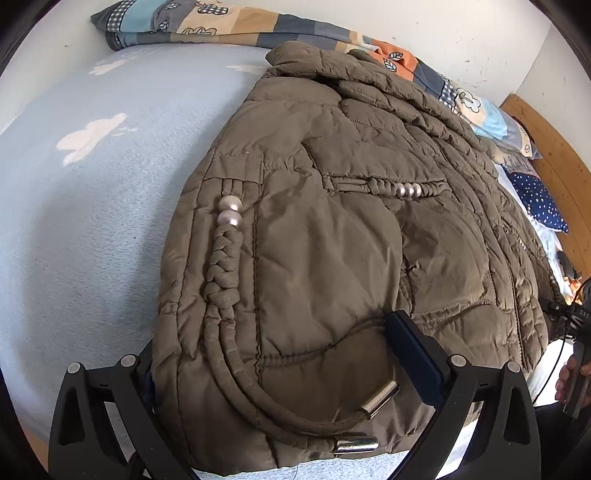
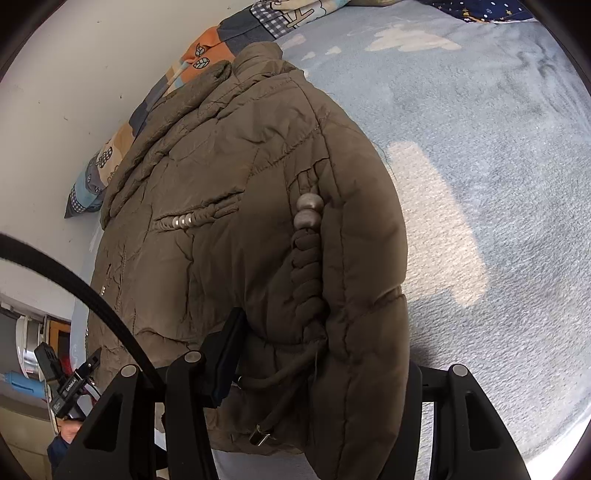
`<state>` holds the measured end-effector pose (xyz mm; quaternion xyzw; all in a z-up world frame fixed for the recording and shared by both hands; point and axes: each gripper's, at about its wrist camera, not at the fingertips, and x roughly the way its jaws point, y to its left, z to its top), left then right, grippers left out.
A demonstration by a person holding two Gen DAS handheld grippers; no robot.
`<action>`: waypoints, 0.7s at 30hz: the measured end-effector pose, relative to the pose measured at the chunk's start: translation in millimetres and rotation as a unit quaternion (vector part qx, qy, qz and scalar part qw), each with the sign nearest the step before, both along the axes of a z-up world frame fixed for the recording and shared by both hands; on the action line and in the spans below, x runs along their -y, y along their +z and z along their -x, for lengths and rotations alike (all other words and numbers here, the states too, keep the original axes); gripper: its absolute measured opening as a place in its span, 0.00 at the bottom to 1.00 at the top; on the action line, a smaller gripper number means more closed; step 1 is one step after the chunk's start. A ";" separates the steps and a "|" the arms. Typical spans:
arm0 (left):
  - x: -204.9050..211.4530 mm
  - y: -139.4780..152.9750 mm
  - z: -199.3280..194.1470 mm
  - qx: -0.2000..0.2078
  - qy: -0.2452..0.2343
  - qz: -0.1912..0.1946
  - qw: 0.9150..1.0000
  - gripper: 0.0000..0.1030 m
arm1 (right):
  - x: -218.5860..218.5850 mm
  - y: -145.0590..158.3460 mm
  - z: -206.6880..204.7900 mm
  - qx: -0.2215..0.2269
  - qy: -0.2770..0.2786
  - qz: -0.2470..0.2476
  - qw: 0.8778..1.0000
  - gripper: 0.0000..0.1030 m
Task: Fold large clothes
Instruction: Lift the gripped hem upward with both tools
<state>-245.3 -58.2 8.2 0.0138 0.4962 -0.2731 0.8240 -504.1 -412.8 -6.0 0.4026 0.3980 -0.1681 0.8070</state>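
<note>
An olive-brown puffer jacket [image 1: 351,229] lies on a pale blue blanket [image 1: 92,206], with braided cords, pearl beads and metal-tipped drawstrings near its hem. My left gripper [image 1: 273,354] is around the jacket's near hem corner: one finger [image 1: 413,354] lies on top, the other is hidden under the fabric. In the right wrist view the same jacket [image 2: 240,221] fills the middle. My right gripper [image 2: 317,376] is around the opposite hem corner, with the left finger [image 2: 225,362] pressed on the fabric and the right finger behind the bulging padding.
A patchwork quilt [image 1: 229,26] is bunched along the white wall behind the jacket. A navy dotted pillow [image 1: 539,203] and wooden headboard [image 1: 554,147] stand at the right. The blanket [image 2: 498,166] stretches to the right of the jacket.
</note>
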 end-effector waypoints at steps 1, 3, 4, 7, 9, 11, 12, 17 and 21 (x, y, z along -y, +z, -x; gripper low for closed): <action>0.1 0.1 0.2 0.001 0.000 -0.001 1.000 0.98 | 0.6 -0.3 0.5 0.001 -0.001 -0.002 1.000 0.57; 0.9 0.6 0.3 0.006 -0.001 -0.002 1.000 0.98 | 0.5 0.0 1.1 0.002 -0.003 0.000 1.000 0.57; 1.4 1.2 0.8 0.011 0.000 -0.004 1.000 0.97 | -0.2 0.2 1.1 0.002 -0.004 0.002 1.000 0.57; 0.4 5.9 4.4 0.031 0.004 -0.005 0.999 0.85 | -1.4 2.0 0.3 -0.003 -0.001 0.006 1.000 0.55; 0.4 12.2 8.5 0.049 0.002 -0.006 0.999 0.71 | -3.4 5.2 0.4 -0.003 0.004 0.010 1.000 0.40; 2.8 19.3 13.2 0.074 -0.002 -0.014 0.997 0.55 | -7.5 12.2 -0.8 0.006 0.010 0.015 1.000 0.29; 3.1 22.3 15.2 0.088 0.002 -0.021 0.996 0.41 | -10.2 17.7 -0.7 0.011 0.011 0.022 1.000 0.25; 0.3 40.5 24.6 0.126 -0.001 -0.010 0.992 0.23 | -18.5 34.4 6.0 0.039 0.006 0.042 0.998 0.19; -5.5 51.4 25.7 0.133 -0.003 0.013 0.991 0.20 | -24.3 50.7 16.7 0.079 -0.003 0.058 0.995 0.17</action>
